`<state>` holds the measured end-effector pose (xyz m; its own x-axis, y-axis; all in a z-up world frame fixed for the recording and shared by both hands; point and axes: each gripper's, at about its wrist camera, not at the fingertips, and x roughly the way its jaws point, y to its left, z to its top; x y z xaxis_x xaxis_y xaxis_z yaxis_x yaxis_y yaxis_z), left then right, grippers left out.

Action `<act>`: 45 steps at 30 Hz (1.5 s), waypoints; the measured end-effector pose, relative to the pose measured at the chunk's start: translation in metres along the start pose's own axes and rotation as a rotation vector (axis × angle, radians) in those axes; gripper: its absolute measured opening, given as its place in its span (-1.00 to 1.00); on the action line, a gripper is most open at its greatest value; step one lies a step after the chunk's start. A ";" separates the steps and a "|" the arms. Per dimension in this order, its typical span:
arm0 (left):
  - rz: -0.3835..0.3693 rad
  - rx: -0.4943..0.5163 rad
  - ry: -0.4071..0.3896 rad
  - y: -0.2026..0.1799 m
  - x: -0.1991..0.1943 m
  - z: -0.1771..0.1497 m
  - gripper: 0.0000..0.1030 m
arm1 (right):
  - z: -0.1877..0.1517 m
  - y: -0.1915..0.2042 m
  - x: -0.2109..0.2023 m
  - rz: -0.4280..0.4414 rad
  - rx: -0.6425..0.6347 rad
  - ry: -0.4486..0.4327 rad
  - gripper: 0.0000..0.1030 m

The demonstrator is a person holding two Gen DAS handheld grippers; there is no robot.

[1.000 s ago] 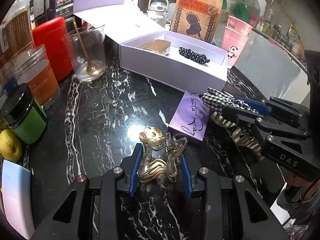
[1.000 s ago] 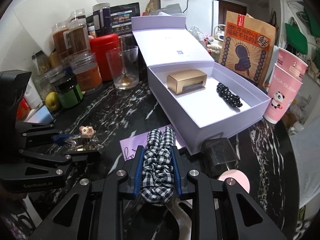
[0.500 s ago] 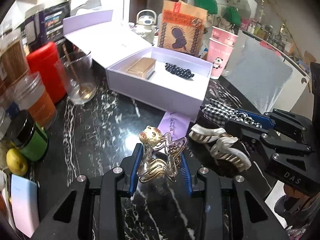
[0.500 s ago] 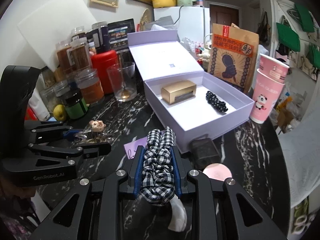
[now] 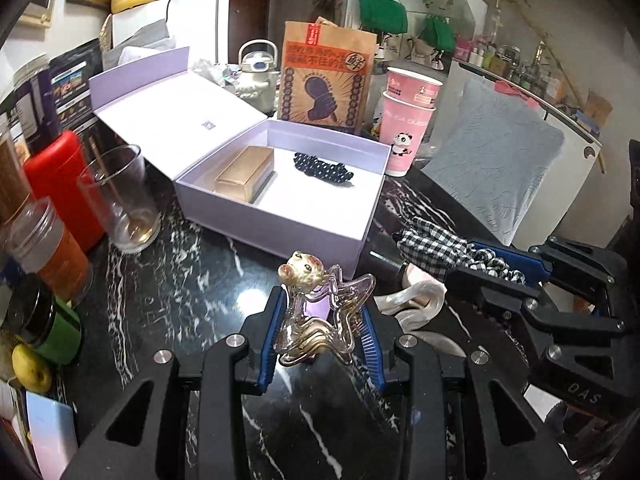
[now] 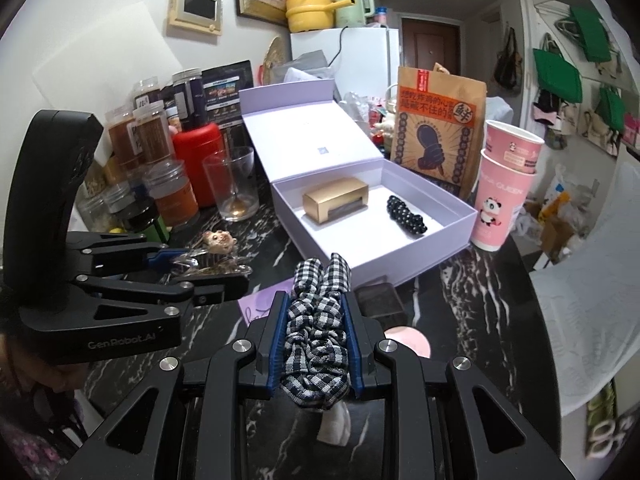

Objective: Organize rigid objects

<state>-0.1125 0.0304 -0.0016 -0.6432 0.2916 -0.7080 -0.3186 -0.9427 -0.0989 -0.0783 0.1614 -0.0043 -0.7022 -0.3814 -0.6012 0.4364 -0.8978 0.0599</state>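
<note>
My left gripper (image 5: 323, 336) is shut on a clear golden hair claw (image 5: 320, 322) topped with a small bear head, held above the black marble table (image 5: 180, 292). My right gripper (image 6: 316, 344) is shut on a black-and-white checked scrunchie (image 6: 318, 320). Both hang just in front of an open lilac box (image 6: 400, 256), lid (image 5: 176, 120) folded back. Inside lie a gold box (image 6: 336, 199) and a black beaded hair piece (image 6: 406, 214). In the left wrist view the right gripper (image 5: 496, 268) is at right with the scrunchie (image 5: 436, 248).
A drinking glass (image 5: 120, 196), a red canister (image 5: 60, 184) and several jars (image 5: 44, 240) crowd the left. A brown snack bag (image 5: 324, 80) and stacked pink cups (image 5: 408, 120) stand behind the box. A pearly hair claw (image 5: 416, 300), a lilac card (image 6: 258, 304) and a dark small box (image 6: 378, 300) lie on the table.
Both grippers have risen with their loads and the view has tipped up, so the box now sits farther ahead and more of the room shows. Neither grip has changed.
</note>
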 end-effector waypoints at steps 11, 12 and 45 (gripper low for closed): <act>-0.012 0.033 -0.016 -0.004 0.008 0.029 -0.31 | 0.019 -0.012 0.002 -0.002 0.004 -0.019 -0.50; -0.012 0.034 -0.020 -0.004 0.008 0.032 -0.31 | 0.021 -0.013 0.003 -0.003 0.003 -0.021 -0.50; 0.004 0.068 -0.067 0.020 0.048 0.120 -0.32 | 0.098 -0.059 0.051 0.000 -0.051 -0.053 -0.50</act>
<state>-0.2332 0.0454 0.0465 -0.6887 0.3000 -0.6600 -0.3608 -0.9315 -0.0469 -0.1947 0.1733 0.0400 -0.7305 -0.3939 -0.5578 0.4635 -0.8859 0.0185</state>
